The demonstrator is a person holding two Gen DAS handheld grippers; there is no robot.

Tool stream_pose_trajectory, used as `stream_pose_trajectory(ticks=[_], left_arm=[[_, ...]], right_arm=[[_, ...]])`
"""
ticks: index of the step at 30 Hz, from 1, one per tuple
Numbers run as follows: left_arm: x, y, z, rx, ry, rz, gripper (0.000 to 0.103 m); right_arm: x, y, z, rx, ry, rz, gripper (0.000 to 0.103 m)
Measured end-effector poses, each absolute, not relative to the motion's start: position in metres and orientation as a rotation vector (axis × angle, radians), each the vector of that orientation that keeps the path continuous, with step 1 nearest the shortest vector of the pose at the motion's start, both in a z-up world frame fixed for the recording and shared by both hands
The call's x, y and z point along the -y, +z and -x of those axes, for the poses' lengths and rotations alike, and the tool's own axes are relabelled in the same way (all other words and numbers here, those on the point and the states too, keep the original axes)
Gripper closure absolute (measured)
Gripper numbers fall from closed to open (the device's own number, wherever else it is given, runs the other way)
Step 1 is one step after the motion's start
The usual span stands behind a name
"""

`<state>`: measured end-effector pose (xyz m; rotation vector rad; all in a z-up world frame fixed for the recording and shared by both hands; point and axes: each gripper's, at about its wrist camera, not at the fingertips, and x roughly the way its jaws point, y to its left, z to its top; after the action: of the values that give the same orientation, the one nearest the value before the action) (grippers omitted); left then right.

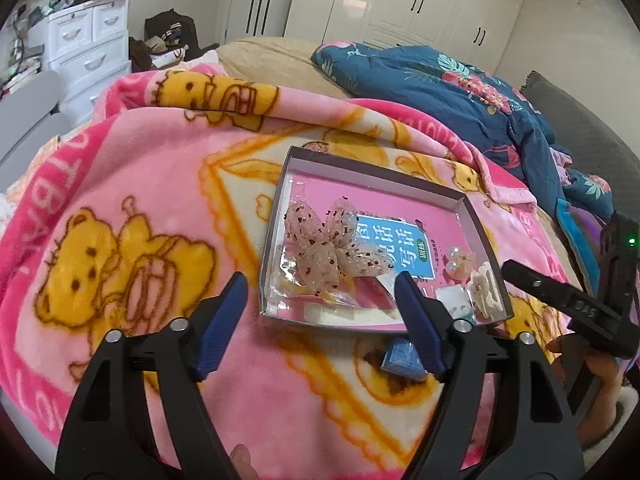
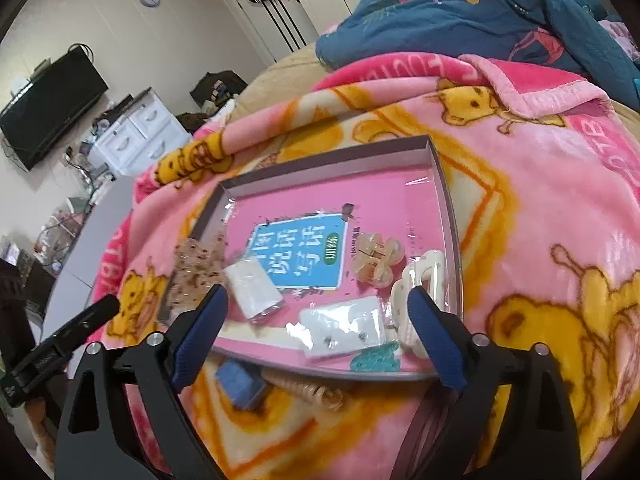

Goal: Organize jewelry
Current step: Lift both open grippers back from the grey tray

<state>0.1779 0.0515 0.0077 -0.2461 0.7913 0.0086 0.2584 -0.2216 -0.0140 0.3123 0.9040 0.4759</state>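
Two blue-padded fingers of the left gripper [image 1: 320, 284] stand wide apart with nothing between them, hovering over a pink bear-print blanket [image 1: 152, 184] at the near edge of a shallow tray [image 1: 292, 160], in which lie a sheer speckled bow [image 1: 326, 244], a cream claw clip [image 1: 486, 290] and a small pearl flower clip [image 1: 460, 260]. From the right wrist view, the right gripper [image 2: 316, 300] is likewise spread open and empty above the tray's near side, where two small white packets [image 2: 252, 284] [image 2: 344, 330] lie beside the cream clip [image 2: 416, 288], while a blue box [image 2: 240, 382] sits on the blanket just outside the tray.
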Motion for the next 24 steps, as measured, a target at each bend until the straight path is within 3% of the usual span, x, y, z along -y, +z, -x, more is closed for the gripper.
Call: stream_pose_trajectory(ticks=[4,9,24], left_arm=[[-0.052,0.014,-0.169,-0.782,0.007,0.262,0.030],[-0.053,0.026,-0.156,-0.757,-0.012,0.289,0.011],[-0.041,0.062,-0.118,-0.682,-0.008,0.260,0.009]], right_arm=[[0.227,0.001,-0.246,-0.872,0.492,-0.314,0.008],[0.235,0.022,-0.227,-0.818,0.500,-0.299,0.005],[0.248,0.061,-0.179,-0.704,0.520,-0.216,0.004]])
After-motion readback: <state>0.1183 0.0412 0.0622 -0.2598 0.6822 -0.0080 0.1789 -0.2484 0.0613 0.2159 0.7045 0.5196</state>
